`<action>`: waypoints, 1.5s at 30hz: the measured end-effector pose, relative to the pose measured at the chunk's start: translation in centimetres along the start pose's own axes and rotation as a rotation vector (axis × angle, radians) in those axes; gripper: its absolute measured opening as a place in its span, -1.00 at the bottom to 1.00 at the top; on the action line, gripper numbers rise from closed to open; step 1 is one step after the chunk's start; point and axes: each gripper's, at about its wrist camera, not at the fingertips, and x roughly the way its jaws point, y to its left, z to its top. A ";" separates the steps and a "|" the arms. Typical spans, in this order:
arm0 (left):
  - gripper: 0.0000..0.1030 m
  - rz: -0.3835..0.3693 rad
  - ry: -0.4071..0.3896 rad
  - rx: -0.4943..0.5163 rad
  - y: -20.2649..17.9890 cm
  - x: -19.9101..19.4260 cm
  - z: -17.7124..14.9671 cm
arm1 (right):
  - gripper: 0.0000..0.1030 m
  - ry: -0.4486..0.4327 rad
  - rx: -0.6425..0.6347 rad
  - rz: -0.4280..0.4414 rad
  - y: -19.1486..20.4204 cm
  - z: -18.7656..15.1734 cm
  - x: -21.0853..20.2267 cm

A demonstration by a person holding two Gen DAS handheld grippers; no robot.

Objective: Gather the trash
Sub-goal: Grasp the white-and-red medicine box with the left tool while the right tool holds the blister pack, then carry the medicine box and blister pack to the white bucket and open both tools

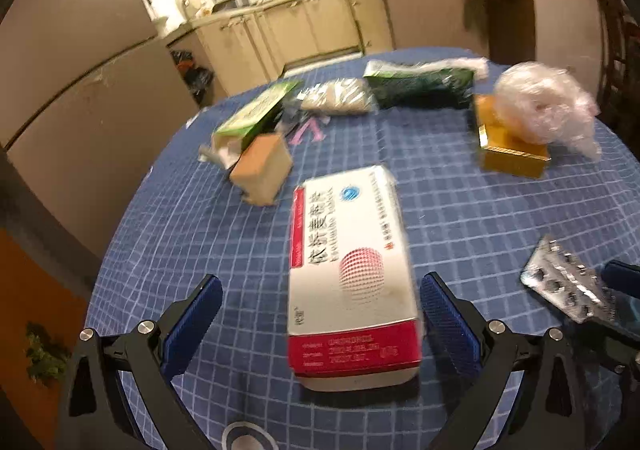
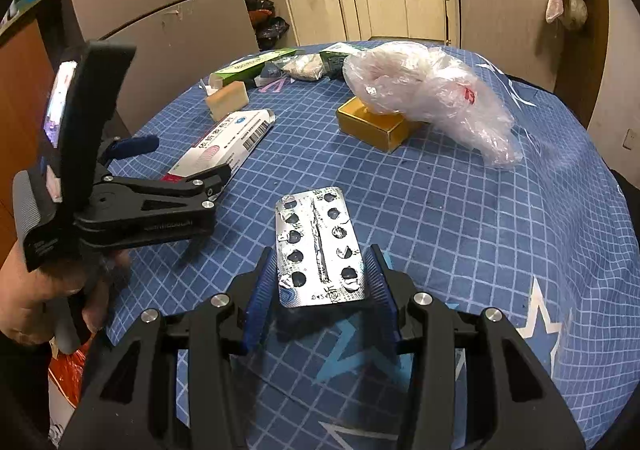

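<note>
Right fingers [image 2: 260, 298] clamp the blister pack [image 2: 320, 246] by its edges.

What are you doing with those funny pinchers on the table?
A person is tidying trash off a table with a blue checked cloth, holding a pincher tool in each hand. The right gripper is clamped on an empty silver pill sheet. The left gripper is open around a white and red medicine box, not squeezing it yet. A crumpled plastic bag rests on a yellow box farther back.
</note>
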 end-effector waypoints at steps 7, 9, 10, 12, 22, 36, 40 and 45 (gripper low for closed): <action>0.28 -0.077 0.017 -0.068 1.1 0.1 -0.5 | -0.14 -0.028 0.016 -0.001 -0.7 -0.9 -0.9; 0.24 -0.076 0.007 -0.064 0.9 -0.1 -0.8 | -0.14 -0.037 0.023 -0.002 -0.8 -1.2 -1.4; 0.24 -0.082 0.002 -0.068 0.9 -0.3 -0.9 | -0.14 -0.046 0.025 -0.003 -0.9 -1.3 -1.7; 0.24 -0.096 -0.007 -0.079 1.1 -0.8 -1.1 | -0.14 -0.065 0.028 -0.006 -0.9 -1.4 -2.2; 0.23 -0.161 -0.147 -0.100 1.2 -7.2 -0.3 | -0.14 -0.253 0.035 -0.130 -1.3 -1.6 -8.1; 0.23 -0.327 -0.325 -0.028 -3.9 -15.6 3.6 | -0.14 -0.448 0.071 -0.368 -5.4 -1.9 -20.2; 0.23 -0.386 -0.353 0.012 -6.8 -17.4 4.6 | -0.14 -0.468 0.100 -0.445 -7.5 -2.5 -23.0; 0.23 -0.458 -0.374 0.066 -11.1 -19.4 5.6 | -0.14 -0.486 0.149 -0.546 -10.0 -3.8 -26.4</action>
